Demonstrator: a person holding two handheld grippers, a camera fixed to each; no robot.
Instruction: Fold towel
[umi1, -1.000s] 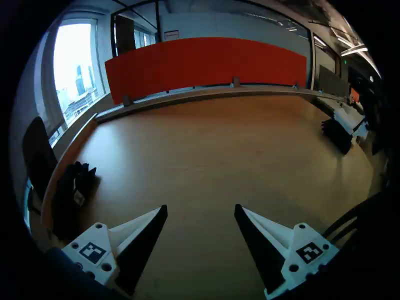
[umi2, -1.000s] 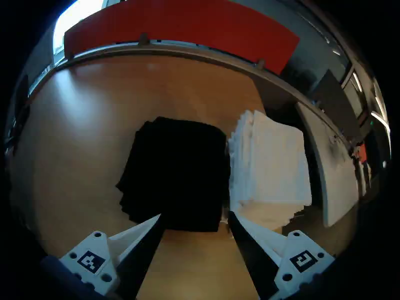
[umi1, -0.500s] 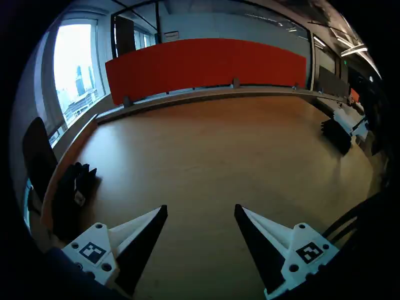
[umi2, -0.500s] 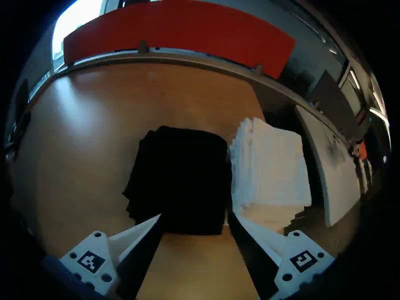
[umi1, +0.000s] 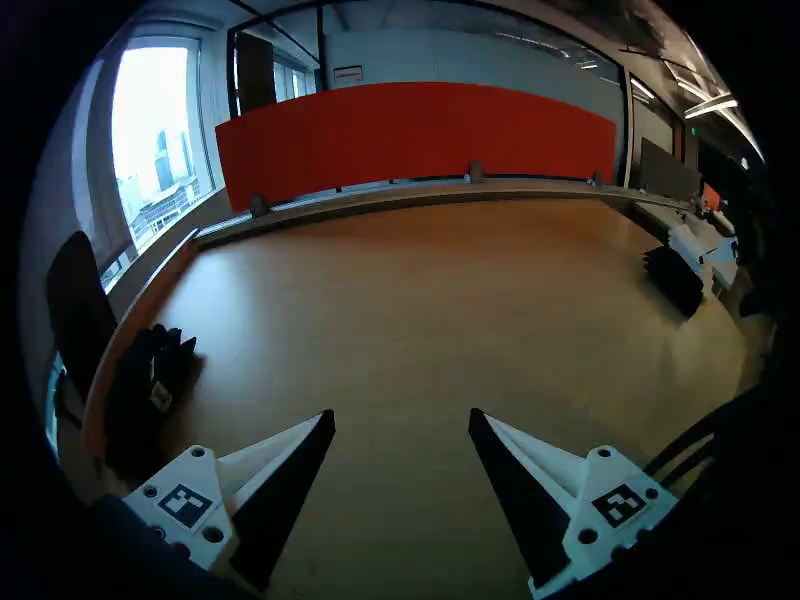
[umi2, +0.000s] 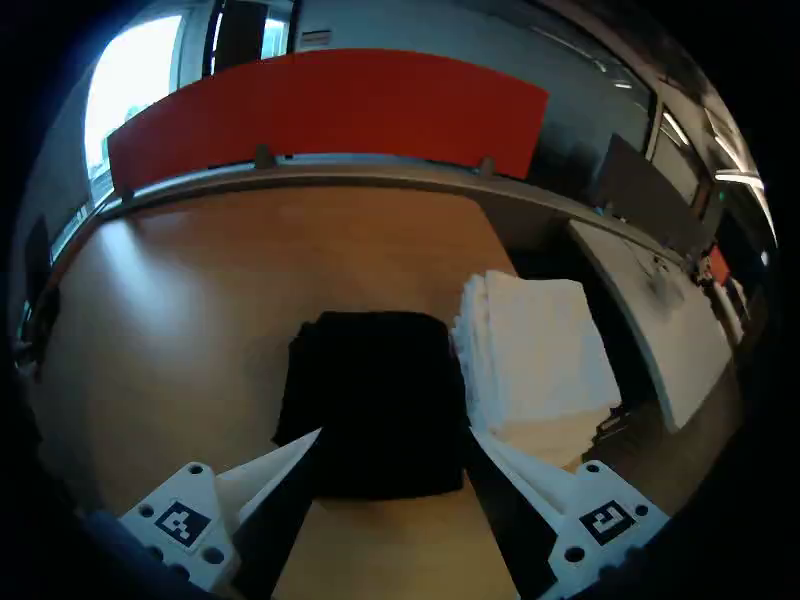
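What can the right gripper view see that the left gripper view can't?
Right gripper view: the open right gripper points at a black towel stack up close, a white towel stack right beside it, and a pale desk past them.
Left gripper view: the open left gripper over bare wood, a dark bundle at the table's left edge, a dark chair.
Both: the wooden table, the red divider, the bright window. The stacks also seem to sit, tiny, far right in the left gripper view.
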